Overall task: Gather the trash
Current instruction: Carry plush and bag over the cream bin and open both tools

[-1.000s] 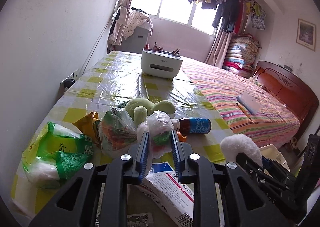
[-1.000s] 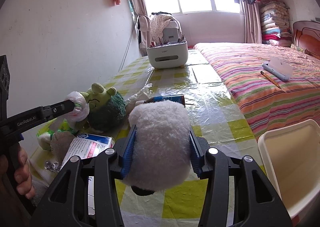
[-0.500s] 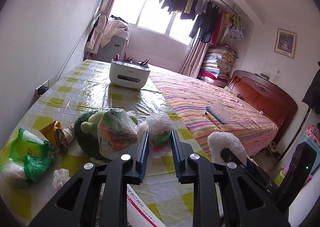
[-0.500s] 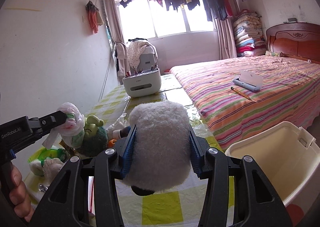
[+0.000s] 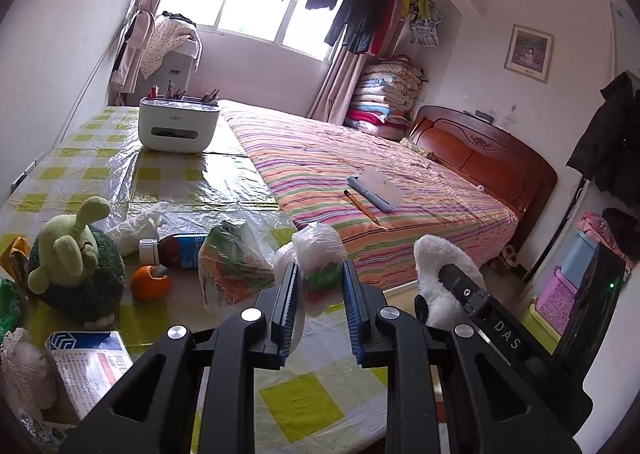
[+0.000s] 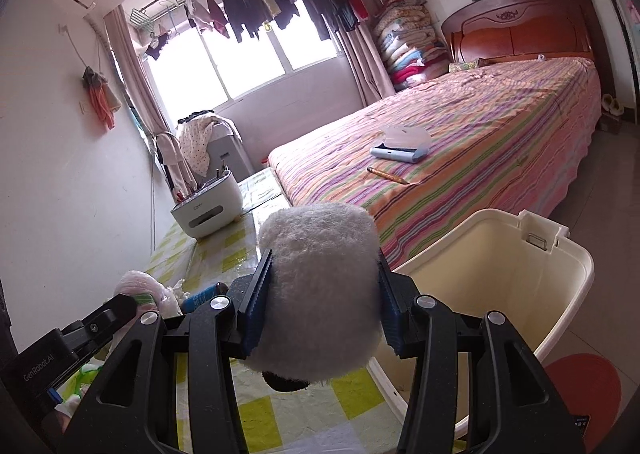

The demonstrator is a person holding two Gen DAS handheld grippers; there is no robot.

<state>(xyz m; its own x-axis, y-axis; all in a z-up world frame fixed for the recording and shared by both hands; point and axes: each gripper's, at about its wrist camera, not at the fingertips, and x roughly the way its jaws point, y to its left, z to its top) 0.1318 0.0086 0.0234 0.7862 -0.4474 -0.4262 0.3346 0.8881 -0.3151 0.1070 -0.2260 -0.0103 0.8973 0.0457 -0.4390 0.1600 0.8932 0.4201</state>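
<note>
My left gripper point(image 5: 320, 274) is shut on a knotted clear plastic bag point(image 5: 320, 254) with green and red scraps inside; a second bag of wrappers point(image 5: 232, 262) hangs from it on the left. My right gripper point(image 6: 324, 266) is shut on a white fluffy ball point(image 6: 320, 294), held above the table edge beside an open cream plastic bin point(image 6: 492, 282) on the floor. In the left wrist view the fluffy ball point(image 5: 440, 254) and right gripper show at the right. On the checked table point(image 5: 120, 173) lie a bottle point(image 5: 176, 250) and an orange peel point(image 5: 150, 284).
A green plush toy point(image 5: 76, 258), a printed box point(image 5: 88, 362), a white pen organiser point(image 5: 178, 127) and crumpled plastic point(image 5: 132, 230) sit on the table. A striped bed point(image 5: 360, 181) with a notebook and pencil runs alongside. A red stool point(image 6: 580, 382) stands right of the bin.
Both grippers have swung to the right, away from the table's clutter, carrying the bag and the fluffy ball. The cream bin has come fully into the right wrist view.
</note>
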